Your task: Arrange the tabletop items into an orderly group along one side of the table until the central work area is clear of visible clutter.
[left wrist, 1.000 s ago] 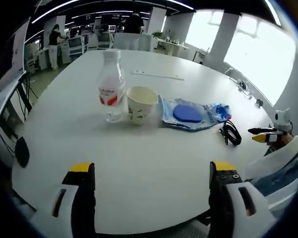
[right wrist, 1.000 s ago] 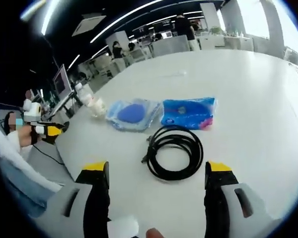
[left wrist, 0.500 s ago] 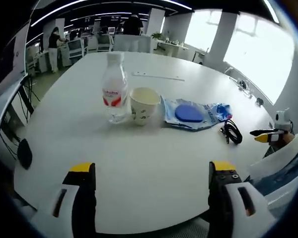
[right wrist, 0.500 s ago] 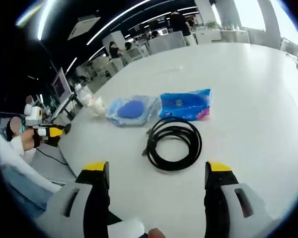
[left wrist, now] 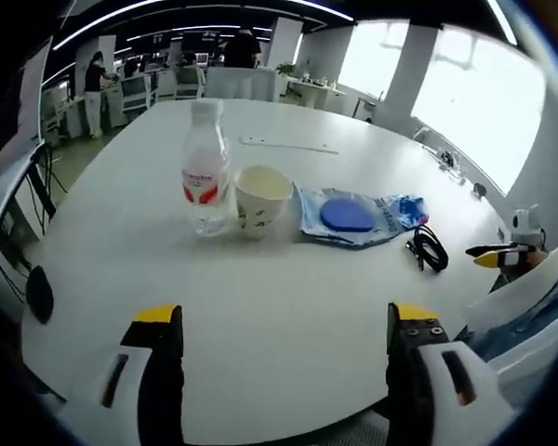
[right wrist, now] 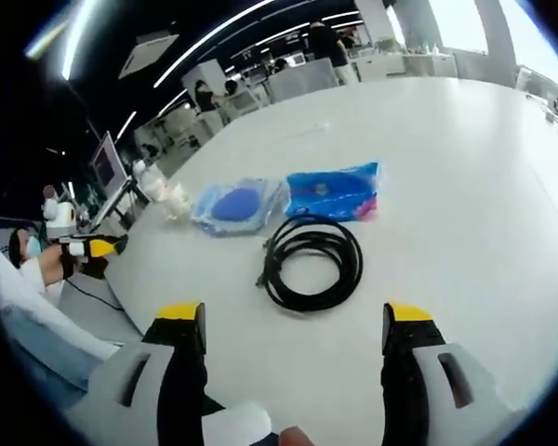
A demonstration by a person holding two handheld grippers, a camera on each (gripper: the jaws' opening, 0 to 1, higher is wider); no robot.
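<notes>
In the left gripper view, the left gripper [left wrist: 277, 339] is hovering low in the frame with its yellow-tipped jaws wide apart, holding nothing. Above the centre, a clear plastic water bottle with a red-and-white label [left wrist: 205, 169], a white paper cup [left wrist: 261, 199] and a clear bag with a round blue item inside [left wrist: 352, 216] are sitting in a row on the white round table [left wrist: 260, 307]. The label's writing is too small to read.

In the right gripper view, the right gripper [right wrist: 294, 339] is also waiting with jaws apart and empty. A coiled black cable [right wrist: 311, 262] is lying at the centre, with a blue plastic packet [right wrist: 334, 192] just above it; its print is unreadable.

The tidying seems hardly started: the items are occupying the middle area, not yet grouped along one side.
</notes>
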